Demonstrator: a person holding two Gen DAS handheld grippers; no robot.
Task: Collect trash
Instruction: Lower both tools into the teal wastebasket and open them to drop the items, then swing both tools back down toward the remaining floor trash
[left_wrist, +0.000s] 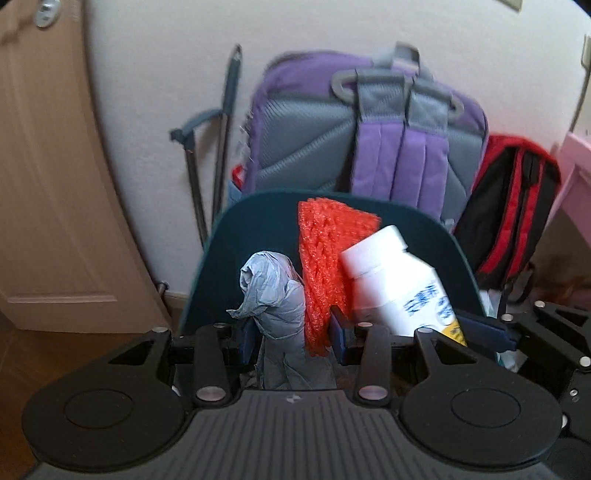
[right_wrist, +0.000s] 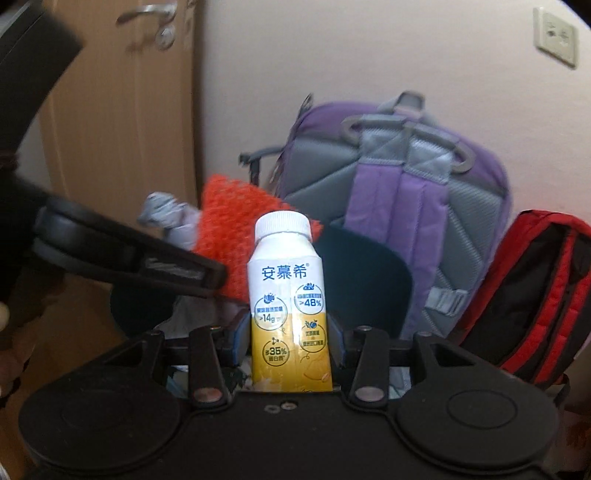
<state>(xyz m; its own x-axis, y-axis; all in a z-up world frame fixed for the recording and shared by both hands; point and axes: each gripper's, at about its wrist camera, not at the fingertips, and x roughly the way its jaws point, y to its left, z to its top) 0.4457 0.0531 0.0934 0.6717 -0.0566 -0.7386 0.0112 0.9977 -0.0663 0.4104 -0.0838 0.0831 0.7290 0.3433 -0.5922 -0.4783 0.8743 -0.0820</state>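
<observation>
Behind the bin (left_wrist: 258, 221) we see a purple backpack (left_wrist: 369, 122) at twelve o'clock against the wall (left_wrist: 155, 92), a red bag (left_wrist: 517, 206) at two, and a door (left_wrist: 48, 177) at nine. Our left gripper (left_wrist: 293, 334) has its fingers clamped on crumpled grey paper (left_wrist: 273, 284) and an orange foam net (left_wrist: 328, 258), both standing upright over the bin. Our right gripper (right_wrist: 290, 343) has its fingers closed on the bottle (right_wrist: 286, 314), long axis vertical, cap up, just above the bin's rim. The bottle is white above, yellow below, with blue print.
</observation>
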